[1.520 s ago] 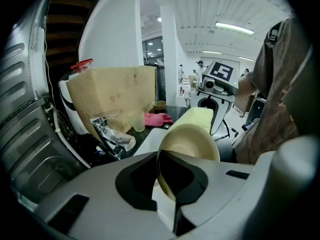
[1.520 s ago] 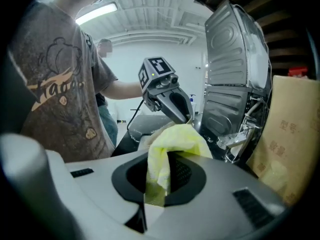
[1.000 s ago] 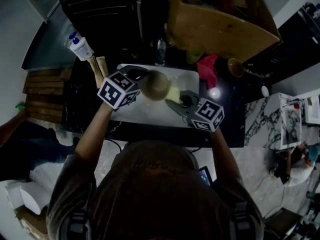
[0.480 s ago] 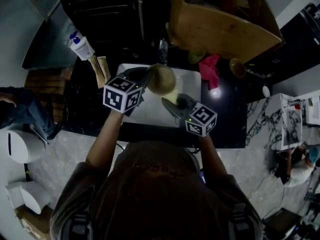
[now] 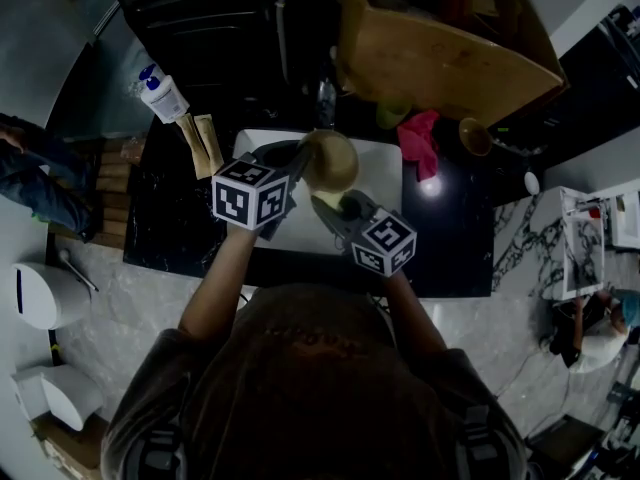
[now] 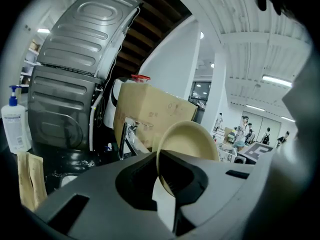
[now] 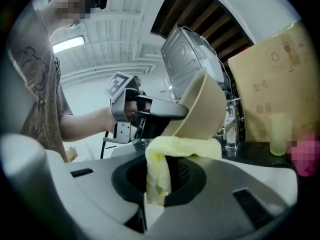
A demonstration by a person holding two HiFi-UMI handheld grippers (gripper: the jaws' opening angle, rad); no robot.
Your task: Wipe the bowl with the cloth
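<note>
Jaws of left gripper (image 6: 161,184) clenched on rim of bowl (image 6: 192,141), held tilted. Yellow cloth (image 7: 182,146) clamped in right gripper (image 7: 156,186), laid against bowl's outer wall; bowl found directly ahead of right jaws, slightly above.

The bowl (image 7: 202,109) is smooth, matt cream. The cloth (image 7: 161,166) is soft, nubbly yellow fabric. The box (image 6: 150,115) is plain brown cardboard. The counter (image 5: 455,238) is glossy black.
</note>
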